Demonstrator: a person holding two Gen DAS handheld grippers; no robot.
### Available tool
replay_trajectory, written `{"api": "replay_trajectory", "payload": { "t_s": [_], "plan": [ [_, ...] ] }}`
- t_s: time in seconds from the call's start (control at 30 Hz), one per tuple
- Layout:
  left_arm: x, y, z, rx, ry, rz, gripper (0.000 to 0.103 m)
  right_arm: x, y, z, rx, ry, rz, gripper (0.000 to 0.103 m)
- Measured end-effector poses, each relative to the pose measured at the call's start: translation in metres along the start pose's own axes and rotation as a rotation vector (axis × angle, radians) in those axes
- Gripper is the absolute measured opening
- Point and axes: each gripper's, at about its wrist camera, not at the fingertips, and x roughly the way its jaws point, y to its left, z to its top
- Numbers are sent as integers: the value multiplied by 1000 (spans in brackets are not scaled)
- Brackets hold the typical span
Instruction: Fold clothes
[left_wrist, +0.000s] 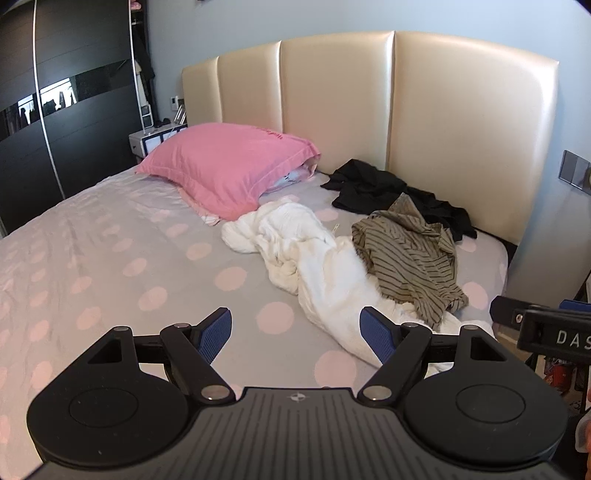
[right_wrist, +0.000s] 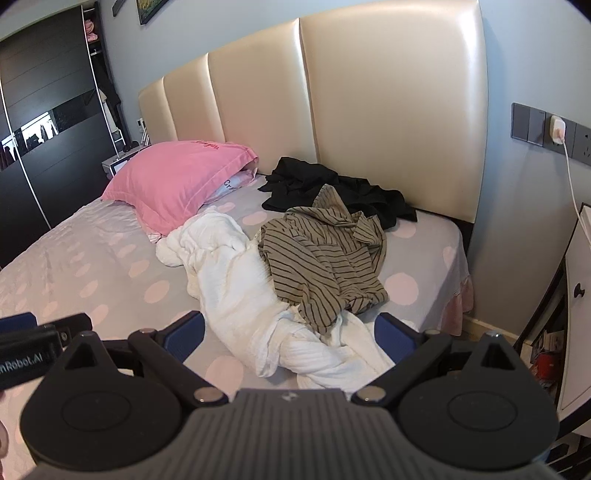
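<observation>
Left wrist view: three crumpled garments are seen heaped on the right half of the bed (left_wrist: 110, 258), a white garment (left_wrist: 314, 258) nearest, a striped shirt (left_wrist: 410, 254) lying partly over it, and a black garment (left_wrist: 388, 188) behind, close against the headboard (left_wrist: 332, 103). A pink pillow (left_wrist: 225, 166) is set just beside the far end of the white garment.

Trouble is judged most likely from the overlap: if the white garment is pulled, the striped shirt may be dragged along with it, since its hem is draped over the white folds. A pinch taken too deep may also catch the polka-dot sheet beneath. The near end of the white garment lies at the bed's edge, so a slip could send it to the floor.

The left gripper (left_wrist: 295, 334) is spread wide, nothing held, its blue pads poised above the sheet. The right gripper (right_wrist: 290, 338) is likewise wide and empty, with the white garment's near end framed between its fingers; contact cannot be confirmed.
</observation>
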Motion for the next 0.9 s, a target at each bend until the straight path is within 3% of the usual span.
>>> {"api": "replay_trajectory", "payload": {
  "t_s": [0.33, 0.9],
  "plan": [
    [2, -2, -7, 12, 38, -23, 76, 0, 12, 1, -60, -1, -25, 99],
    [3, -3, -10, 6, 85, -39, 76, 4, 4, 1, -31, 27, 20, 99]
  ]
}}
